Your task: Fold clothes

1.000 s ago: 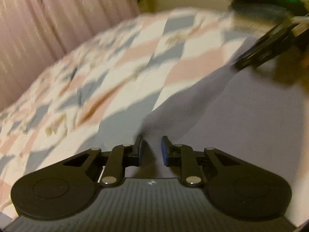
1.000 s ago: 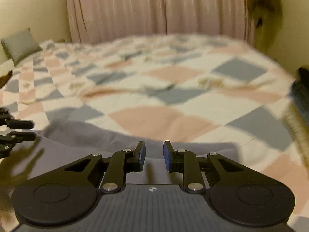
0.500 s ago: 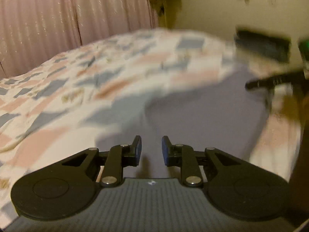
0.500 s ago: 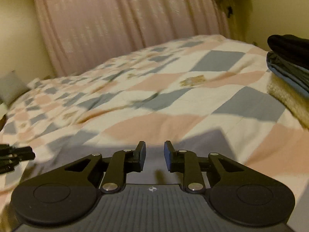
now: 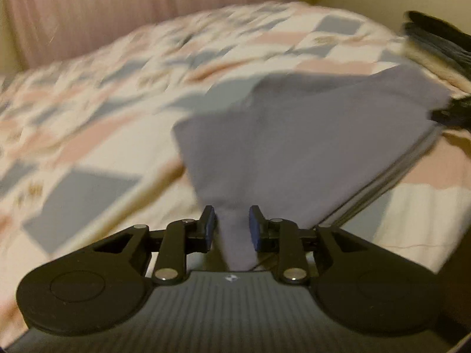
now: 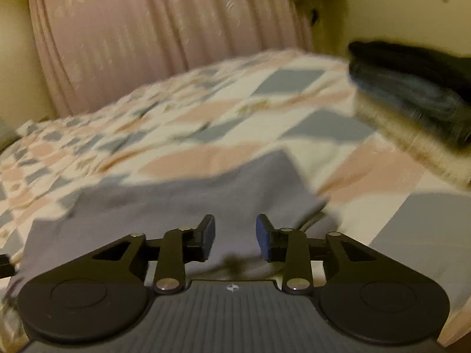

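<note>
A grey-purple garment (image 5: pixel 294 135) hangs stretched between my two grippers above the patchwork bedspread (image 5: pixel 88 111). My left gripper (image 5: pixel 231 229) is shut on one corner of it; the cloth bunches between the blue pads. The right gripper's tip (image 5: pixel 450 111) shows at the garment's far right corner. In the right wrist view the garment (image 6: pixel 182 203) spreads leftward from my right gripper (image 6: pixel 235 236), whose jaws stand a little apart with cloth between them. The left gripper's tip (image 6: pixel 4 264) shows at the left edge.
A stack of folded clothes (image 6: pixel 412 100), dark on top and cream below, sits on the bed at the right; it also shows in the left wrist view (image 5: pixel 435 44). Pink curtains (image 6: pixel 147 35) hang behind the bed. The views are motion-blurred.
Both grippers have swung right toward the stack with the garment. The garment now looks narrower and lifted off the bed. The right gripper's jaws stand slightly wider.
</note>
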Demonstrator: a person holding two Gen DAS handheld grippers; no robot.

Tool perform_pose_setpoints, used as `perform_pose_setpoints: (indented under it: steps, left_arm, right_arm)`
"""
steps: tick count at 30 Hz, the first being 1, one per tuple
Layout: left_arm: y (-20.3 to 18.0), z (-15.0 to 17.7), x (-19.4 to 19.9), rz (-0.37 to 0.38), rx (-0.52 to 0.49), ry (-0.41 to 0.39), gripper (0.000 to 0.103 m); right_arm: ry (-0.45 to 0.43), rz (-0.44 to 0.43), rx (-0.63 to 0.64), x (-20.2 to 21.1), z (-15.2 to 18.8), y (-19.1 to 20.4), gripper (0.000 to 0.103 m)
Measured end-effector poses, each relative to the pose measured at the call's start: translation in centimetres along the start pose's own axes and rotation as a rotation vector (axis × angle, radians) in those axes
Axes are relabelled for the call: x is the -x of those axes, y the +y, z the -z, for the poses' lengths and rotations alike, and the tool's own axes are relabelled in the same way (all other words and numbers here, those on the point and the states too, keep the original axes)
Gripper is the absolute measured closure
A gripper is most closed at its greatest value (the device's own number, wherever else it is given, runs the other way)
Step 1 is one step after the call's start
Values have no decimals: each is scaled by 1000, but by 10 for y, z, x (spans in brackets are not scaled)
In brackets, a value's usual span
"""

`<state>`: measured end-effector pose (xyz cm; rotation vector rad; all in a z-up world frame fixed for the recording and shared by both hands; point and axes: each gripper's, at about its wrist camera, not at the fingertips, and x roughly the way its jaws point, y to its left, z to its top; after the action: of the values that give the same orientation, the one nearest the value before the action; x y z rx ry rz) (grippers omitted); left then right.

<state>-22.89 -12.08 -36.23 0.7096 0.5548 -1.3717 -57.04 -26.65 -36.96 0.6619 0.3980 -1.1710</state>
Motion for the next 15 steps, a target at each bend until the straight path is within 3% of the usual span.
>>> perform_pose_setpoints:
  steps: [1,2,3,4,6,11,15]
  left_arm:
    - [2,0,4,-7,29,4,77]
    - [4,-2,12,-19,51,3,76]
    - [4,-3,21,-35,58,-4,75]
    - [3,-5,31,-57,59,-12,75]
    - [2,-6,48,-89,70,-23,70]
    - [-1,0,92,-109,99,-53,66]
    - [-7,10,125,-111,85,-96,61]
  right_arm:
    - [39,14,-57,-11,5,-5,69]
    - [65,46,-120,-17,10,-11,77]
    - [51,64,-151,-13,12,-12,81]
    - [36,84,-180,-8,13,-12,79]
    - [-2,138,-194,13,11,-4,66]
    - [-112,63,-193,77,24,19,55]
    - [-155,39,-136,118,42,43,55]
